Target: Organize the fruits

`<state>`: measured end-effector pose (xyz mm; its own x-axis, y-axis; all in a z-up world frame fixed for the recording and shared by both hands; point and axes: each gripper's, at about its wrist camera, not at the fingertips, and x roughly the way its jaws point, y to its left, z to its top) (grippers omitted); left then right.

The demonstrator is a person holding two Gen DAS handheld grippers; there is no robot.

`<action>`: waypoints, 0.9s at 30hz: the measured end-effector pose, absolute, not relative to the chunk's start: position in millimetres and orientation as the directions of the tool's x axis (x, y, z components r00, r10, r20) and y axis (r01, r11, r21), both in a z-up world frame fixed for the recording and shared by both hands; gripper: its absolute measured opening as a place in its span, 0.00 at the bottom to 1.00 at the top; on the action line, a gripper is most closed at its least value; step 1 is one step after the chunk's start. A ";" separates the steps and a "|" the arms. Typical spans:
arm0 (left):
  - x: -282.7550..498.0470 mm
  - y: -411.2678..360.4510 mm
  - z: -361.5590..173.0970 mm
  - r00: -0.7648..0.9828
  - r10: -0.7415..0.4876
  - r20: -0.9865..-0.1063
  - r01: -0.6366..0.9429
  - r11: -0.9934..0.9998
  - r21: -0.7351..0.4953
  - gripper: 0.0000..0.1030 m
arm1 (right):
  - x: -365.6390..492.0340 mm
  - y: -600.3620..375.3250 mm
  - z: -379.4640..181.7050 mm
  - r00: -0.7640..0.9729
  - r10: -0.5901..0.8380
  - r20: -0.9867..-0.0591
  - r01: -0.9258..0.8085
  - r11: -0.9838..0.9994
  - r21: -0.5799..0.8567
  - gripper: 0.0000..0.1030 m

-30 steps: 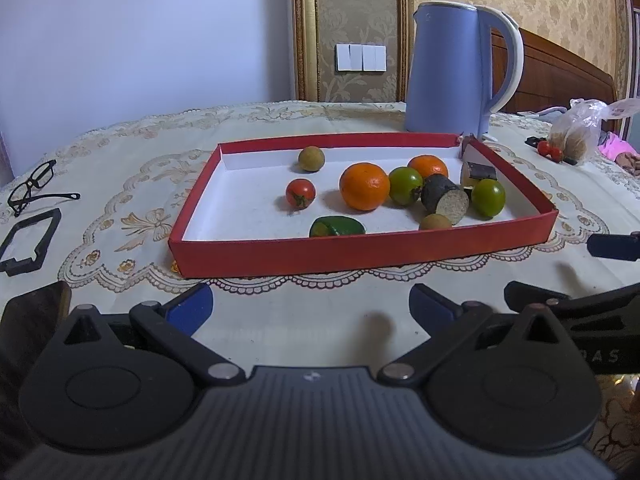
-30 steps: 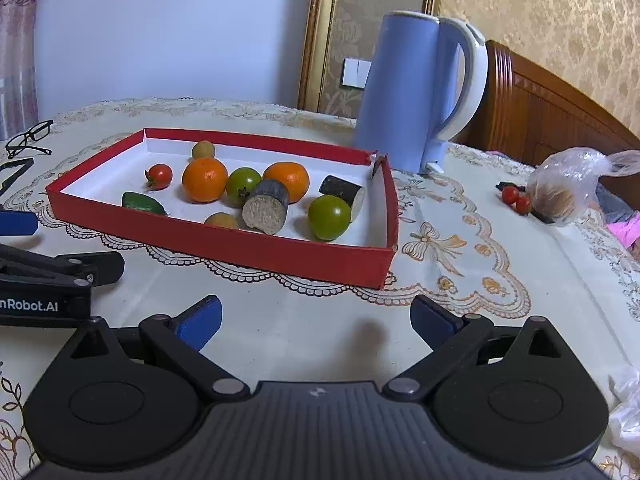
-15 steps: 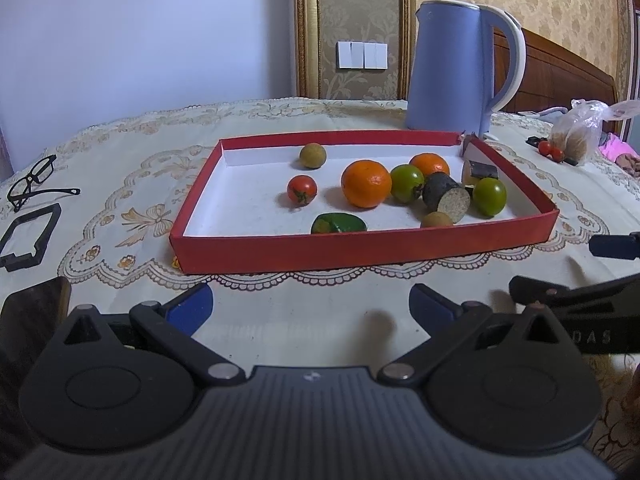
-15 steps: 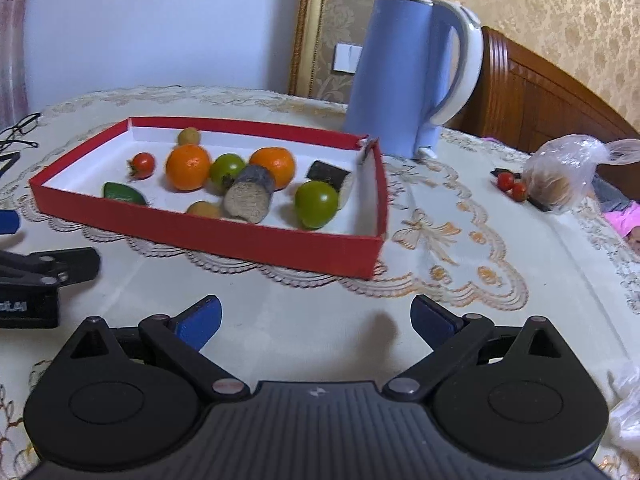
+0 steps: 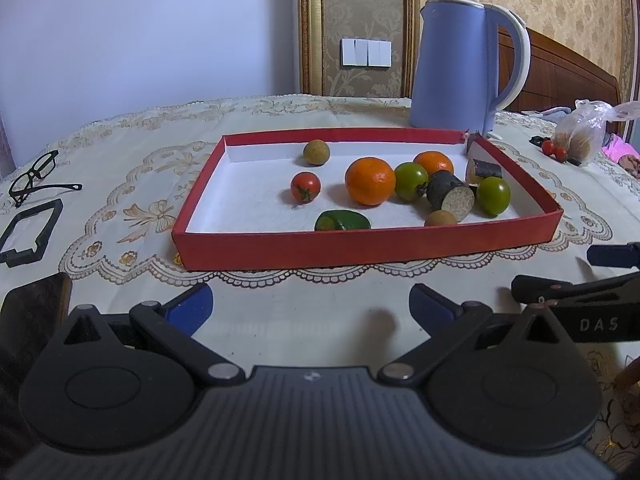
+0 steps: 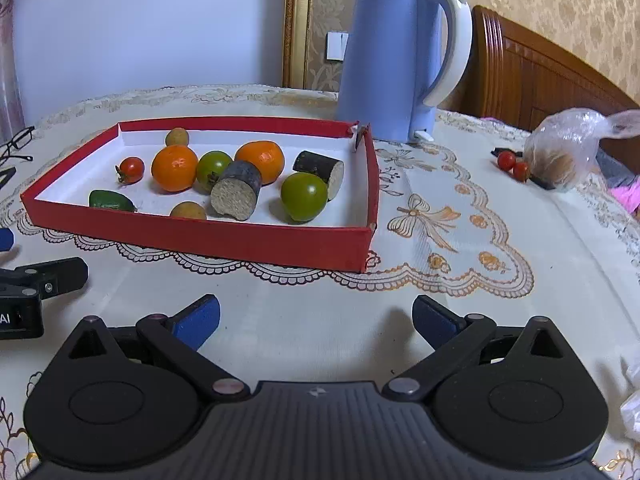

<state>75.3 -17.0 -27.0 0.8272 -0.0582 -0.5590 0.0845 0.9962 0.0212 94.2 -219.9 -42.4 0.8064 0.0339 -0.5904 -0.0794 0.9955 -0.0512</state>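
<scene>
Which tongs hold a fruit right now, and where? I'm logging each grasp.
Neither. The left tongs and the right tongs are both open and empty, short of the red tray.

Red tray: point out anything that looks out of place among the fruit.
Two dark cut cylinders with pale, fibrous ends lie in the red tray among oranges and tomatoes. They look more like stalk sections than whole fruit.

The right gripper (image 5: 592, 280) reads "DAS"; the left gripper (image 6: 24, 280) shows "AI".
</scene>
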 end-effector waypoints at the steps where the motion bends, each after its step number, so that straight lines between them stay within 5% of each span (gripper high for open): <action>1: 75.5 -16.9 -27.1 0.826 -0.058 -0.560 0.084 0.996 0.021 1.00 | 95.2 -222.9 -42.9 0.801 0.046 -0.596 -0.078 0.997 -0.029 1.00; 27: 75.2 -19.9 -28.1 0.824 -0.051 -0.564 0.091 0.995 0.043 1.00 | 93.2 -219.4 -43.9 0.801 0.026 -0.598 -0.044 0.999 -0.016 1.00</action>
